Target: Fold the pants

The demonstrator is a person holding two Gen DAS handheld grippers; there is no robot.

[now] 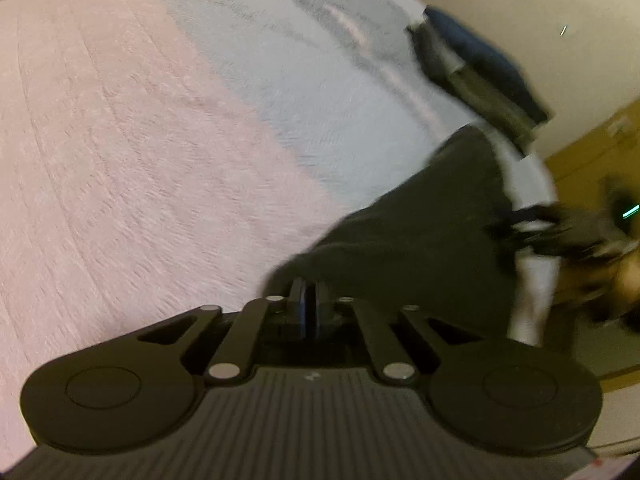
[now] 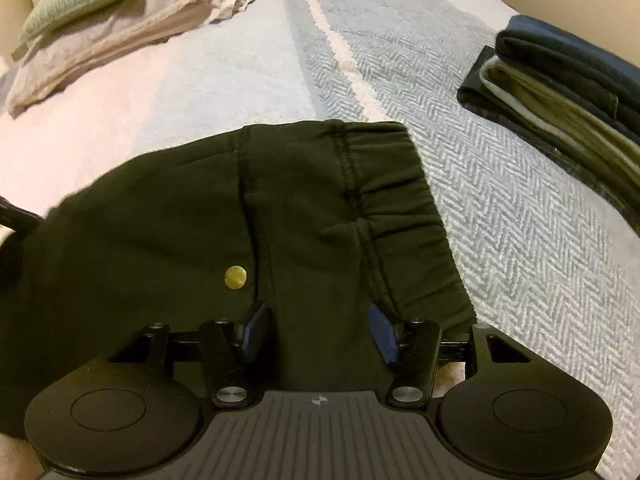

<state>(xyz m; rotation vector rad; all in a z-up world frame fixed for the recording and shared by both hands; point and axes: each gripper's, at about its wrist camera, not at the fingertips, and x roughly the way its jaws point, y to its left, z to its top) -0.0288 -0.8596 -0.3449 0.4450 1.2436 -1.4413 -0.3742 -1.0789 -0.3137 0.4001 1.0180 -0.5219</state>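
- You won't find any readable text, brand names or numbers in either wrist view.
- Closest thing to a sign is the little crosshair mark (image 2: pixel 319 400) printed on the ribbed body of your right gripper (image 2: pixel 318 334). It's just a symbol, no lettering.
- The brass snap button (image 2: pixel 235 277) on the dark pants (image 2: pixel 180 232) looks plain. If there's any stamping on it, it's too small to read.
- The left wrist view is too motion-blurred to read anything.

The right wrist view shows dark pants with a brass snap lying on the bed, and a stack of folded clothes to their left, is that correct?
Not quite: the stack of folded clothes lies to the right of the dark pants, as the right wrist view shows. The brass snap and the bed are as you said.
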